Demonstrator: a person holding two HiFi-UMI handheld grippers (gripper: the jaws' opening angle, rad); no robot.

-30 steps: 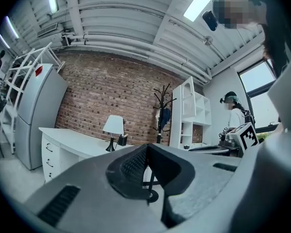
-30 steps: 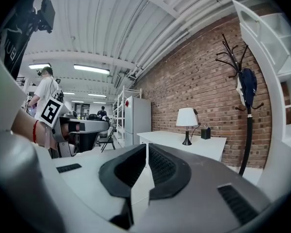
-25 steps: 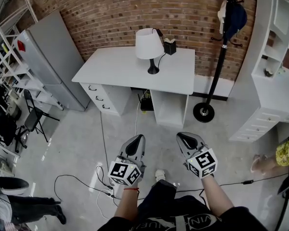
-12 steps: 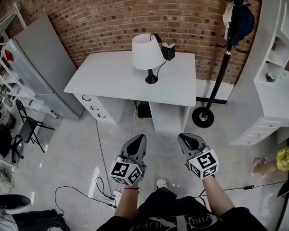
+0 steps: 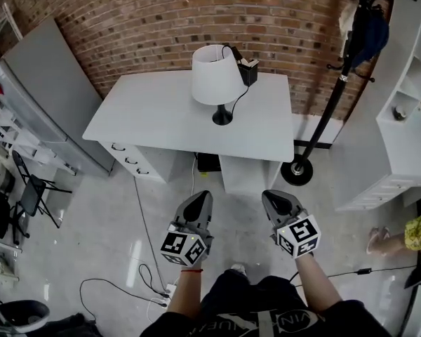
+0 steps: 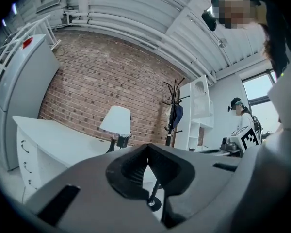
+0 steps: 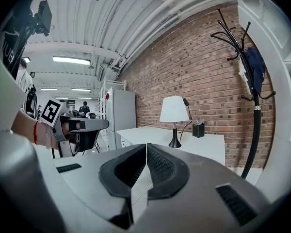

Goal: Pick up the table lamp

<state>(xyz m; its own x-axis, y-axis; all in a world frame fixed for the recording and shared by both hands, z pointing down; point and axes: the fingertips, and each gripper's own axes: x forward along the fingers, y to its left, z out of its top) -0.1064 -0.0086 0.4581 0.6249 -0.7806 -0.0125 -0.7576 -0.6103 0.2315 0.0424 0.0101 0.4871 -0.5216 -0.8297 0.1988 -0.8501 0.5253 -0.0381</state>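
Observation:
The table lamp (image 5: 215,76), with a white shade and a black stem and base, stands upright near the back of the white desk (image 5: 147,121). Its cord runs back toward the wall. Both grippers are held out over the grey floor, short of the desk's front edge and well apart from the lamp. My left gripper (image 5: 203,196) is shut and empty, and my right gripper (image 5: 269,196) is also shut and empty. In the left gripper view, the lamp (image 6: 116,121) stands ahead beyond the closed left gripper (image 6: 148,147). The right gripper view has the lamp (image 7: 174,110) ahead right of the right gripper (image 7: 146,145).
A black box (image 5: 249,70) sits behind the lamp. A black coat stand (image 5: 316,128) rises right of the desk, beside a white shelf unit (image 5: 396,128). A grey cabinet (image 5: 45,93) stands left. Cables (image 5: 144,276) lie on the floor. Someone's foot (image 5: 379,239) shows at right.
The desk and lamp have drawn nearer and look larger in the head view. Both grippers have moved forward toward the desk together, staying shut and side by side.

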